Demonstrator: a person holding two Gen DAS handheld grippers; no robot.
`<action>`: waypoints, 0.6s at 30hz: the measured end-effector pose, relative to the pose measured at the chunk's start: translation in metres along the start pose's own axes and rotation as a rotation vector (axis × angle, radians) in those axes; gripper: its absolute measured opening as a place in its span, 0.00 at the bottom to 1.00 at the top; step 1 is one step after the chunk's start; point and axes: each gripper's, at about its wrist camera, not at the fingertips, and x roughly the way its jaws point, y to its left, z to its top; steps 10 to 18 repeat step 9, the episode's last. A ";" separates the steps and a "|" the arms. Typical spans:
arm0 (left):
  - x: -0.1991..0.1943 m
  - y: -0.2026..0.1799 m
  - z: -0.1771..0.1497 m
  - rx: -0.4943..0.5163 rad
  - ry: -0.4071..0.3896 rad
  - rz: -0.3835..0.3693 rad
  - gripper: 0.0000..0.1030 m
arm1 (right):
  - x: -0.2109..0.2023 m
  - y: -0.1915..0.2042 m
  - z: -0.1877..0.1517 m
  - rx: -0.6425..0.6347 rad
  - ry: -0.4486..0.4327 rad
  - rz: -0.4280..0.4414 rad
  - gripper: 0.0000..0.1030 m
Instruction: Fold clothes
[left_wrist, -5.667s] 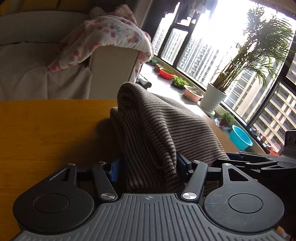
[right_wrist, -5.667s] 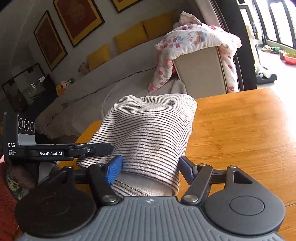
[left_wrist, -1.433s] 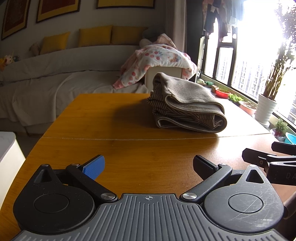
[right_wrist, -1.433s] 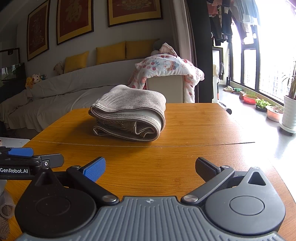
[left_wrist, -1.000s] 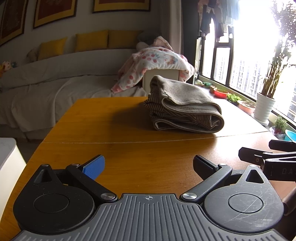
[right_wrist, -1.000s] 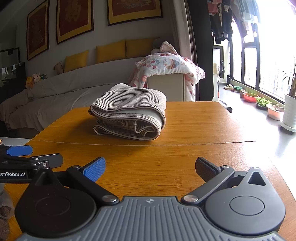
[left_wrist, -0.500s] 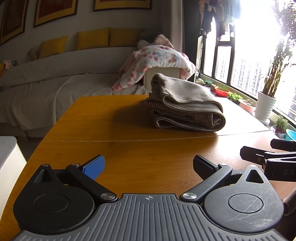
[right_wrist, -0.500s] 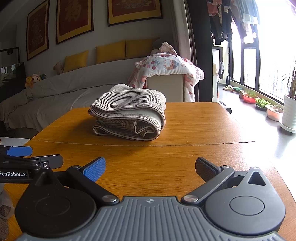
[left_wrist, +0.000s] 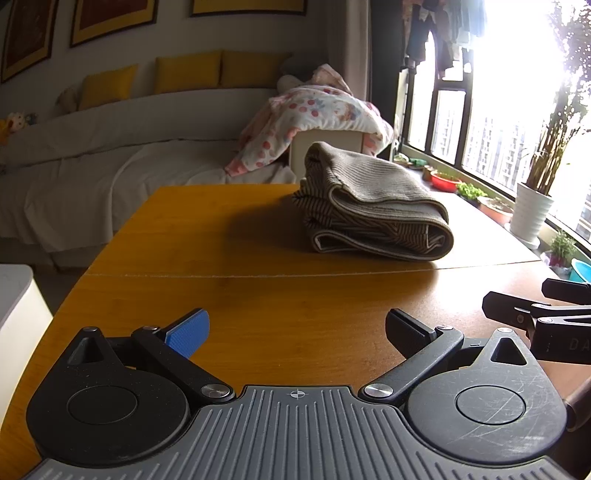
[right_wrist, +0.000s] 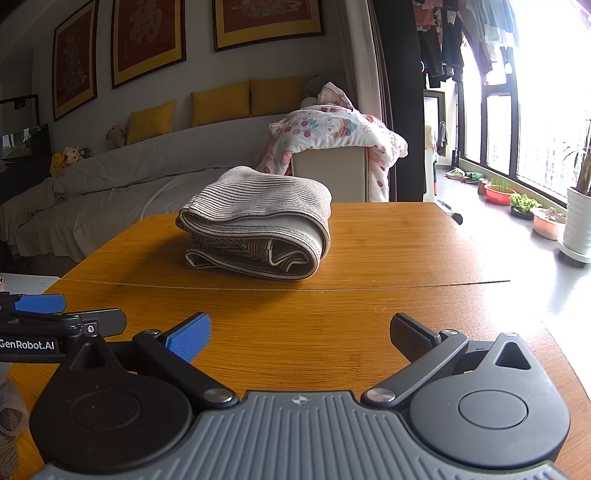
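A striped grey-brown knit garment (left_wrist: 373, 206) (right_wrist: 258, 229) lies folded in a thick bundle on the far half of the wooden table (left_wrist: 258, 295) (right_wrist: 369, 306). My left gripper (left_wrist: 295, 332) is open over the table's near part, well short of the bundle, with nothing between its fingers. My right gripper (right_wrist: 299, 336) is also open and empty, at about the same distance from the garment. In the left wrist view the right gripper shows at the right edge; in the right wrist view the left gripper shows at the left edge.
Beyond the table stands a long sofa (right_wrist: 129, 177) with yellow cushions. A flowered blanket (right_wrist: 332, 136) is draped over a chair (right_wrist: 332, 177) at the table's far edge. Potted plants (left_wrist: 532, 210) line the window floor on the right. A white object (left_wrist: 18, 306) sits left of the table.
Since 5.7 s ago both grippers have let go of the garment and drawn back toward the near edge. In the last second the views shift only slightly.
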 end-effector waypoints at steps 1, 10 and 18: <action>0.000 0.000 0.000 -0.001 0.003 -0.001 1.00 | 0.000 0.000 0.000 0.001 0.001 0.001 1.00; 0.001 0.011 0.004 -0.054 0.026 -0.020 1.00 | 0.005 -0.008 0.008 0.050 0.041 0.011 1.00; 0.001 0.011 0.004 -0.054 0.026 -0.020 1.00 | 0.005 -0.008 0.008 0.050 0.041 0.011 1.00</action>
